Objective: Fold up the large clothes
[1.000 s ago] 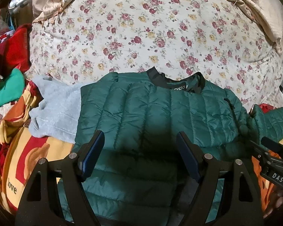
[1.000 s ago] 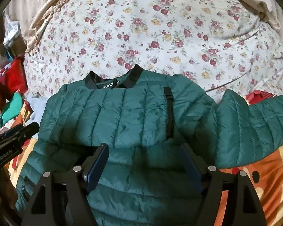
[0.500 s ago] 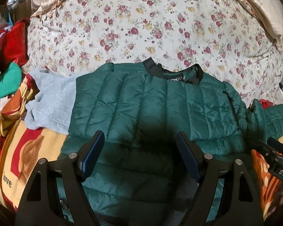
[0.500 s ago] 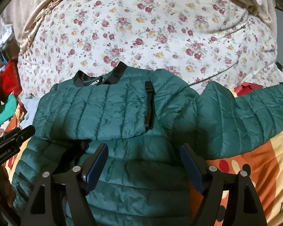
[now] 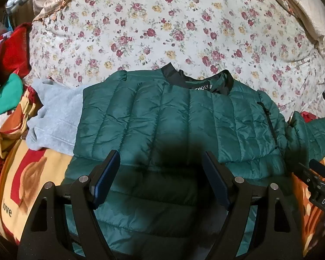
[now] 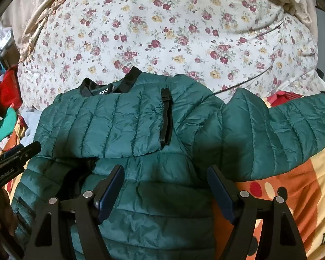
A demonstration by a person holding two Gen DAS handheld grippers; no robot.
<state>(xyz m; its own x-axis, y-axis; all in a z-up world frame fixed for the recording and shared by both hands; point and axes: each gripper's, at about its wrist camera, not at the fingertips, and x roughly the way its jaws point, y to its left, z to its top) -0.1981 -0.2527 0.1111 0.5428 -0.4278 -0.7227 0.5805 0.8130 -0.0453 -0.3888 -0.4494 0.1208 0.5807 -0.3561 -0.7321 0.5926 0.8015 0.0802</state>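
A dark green quilted puffer jacket (image 5: pixel 173 117) (image 6: pixel 123 127) with a black collar lies spread on the bed, its upper half doubled over the lower half. One sleeve (image 6: pixel 281 134) stretches out to the right. My left gripper (image 5: pixel 161 169) hovers open over the jacket's lower middle, nothing between its blue pads. My right gripper (image 6: pixel 165 179) also stands open, above the jacket's lower right part near the sleeve. Each gripper shows at the edge of the other's view.
A floral quilt (image 5: pixel 173 32) fills the back of the bed. A grey garment (image 5: pixel 54 117) lies left of the jacket on an orange, yellow and red blanket (image 5: pixel 21 173) (image 6: pixel 292 195). Red and green clothes (image 5: pixel 8 69) are piled at far left.
Both views have slid back a little, so the jacket sits higher in the frames. In the right wrist view the jacket has shifted left and more sleeve shows. Both grippers stayed open.
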